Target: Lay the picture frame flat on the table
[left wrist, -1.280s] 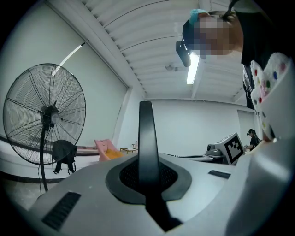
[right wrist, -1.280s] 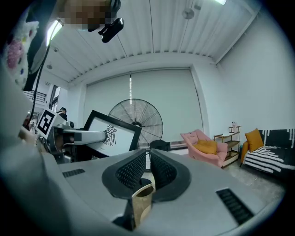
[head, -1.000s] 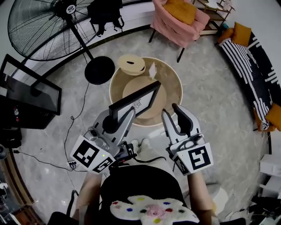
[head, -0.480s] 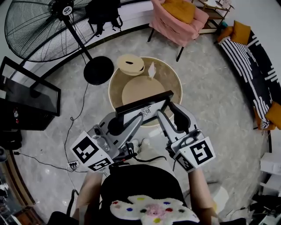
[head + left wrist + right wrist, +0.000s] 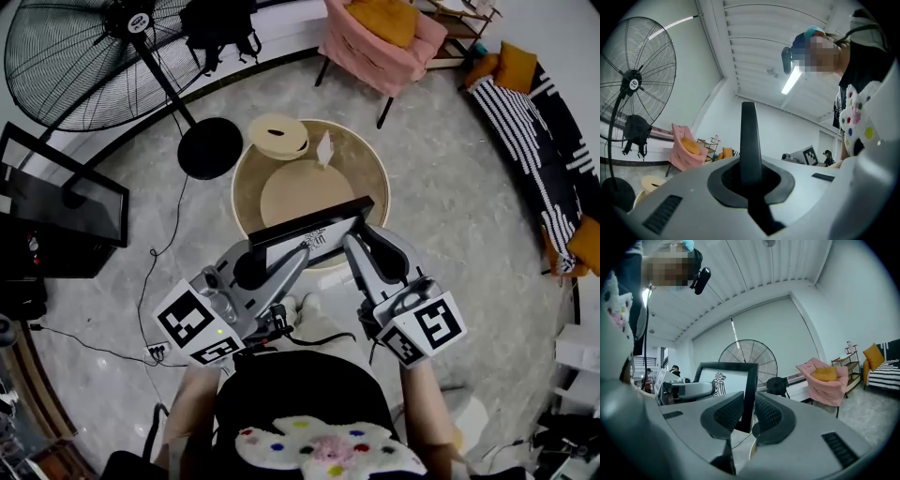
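pink armchair, black fan and striped sofa stand on grey floor.

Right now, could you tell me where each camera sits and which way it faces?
Head view: on the person's head, steeply down at the table; torso, left tool and right tool show.
Left gripper view: on the left tool, looking along its jaws, shut on the picture frame; torso at right.
Right gripper view: on the right tool, looking along jaws that have just been closing on the frame's edge; left tool shows.
Both gripper views share the fan and pink chair.
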The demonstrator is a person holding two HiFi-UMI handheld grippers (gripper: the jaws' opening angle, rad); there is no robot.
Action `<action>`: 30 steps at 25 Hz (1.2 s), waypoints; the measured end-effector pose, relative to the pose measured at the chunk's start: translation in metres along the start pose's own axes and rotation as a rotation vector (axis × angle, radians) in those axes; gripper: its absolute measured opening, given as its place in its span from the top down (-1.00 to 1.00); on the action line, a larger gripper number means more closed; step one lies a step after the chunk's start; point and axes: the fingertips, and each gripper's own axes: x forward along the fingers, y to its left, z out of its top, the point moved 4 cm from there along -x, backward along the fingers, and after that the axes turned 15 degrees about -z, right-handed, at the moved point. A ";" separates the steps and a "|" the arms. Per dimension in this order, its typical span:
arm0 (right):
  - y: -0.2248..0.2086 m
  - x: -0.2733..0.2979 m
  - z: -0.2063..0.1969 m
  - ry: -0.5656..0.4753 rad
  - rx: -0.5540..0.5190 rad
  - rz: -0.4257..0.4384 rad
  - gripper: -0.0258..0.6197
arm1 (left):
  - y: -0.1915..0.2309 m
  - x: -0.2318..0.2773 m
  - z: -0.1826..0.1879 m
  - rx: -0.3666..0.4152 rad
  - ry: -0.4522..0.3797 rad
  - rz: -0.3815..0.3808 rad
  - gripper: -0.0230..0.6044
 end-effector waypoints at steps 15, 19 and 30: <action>-0.010 0.010 -0.006 0.010 0.069 -0.151 0.65 | 0.015 0.000 -0.015 0.028 0.071 0.126 0.73; -0.019 0.012 -0.002 0.011 0.080 -0.206 0.65 | 0.022 -0.005 -0.016 0.025 0.103 0.175 0.54; -0.026 0.014 -0.006 0.026 0.045 -0.304 0.65 | 0.031 -0.025 -0.015 0.097 0.156 0.307 0.44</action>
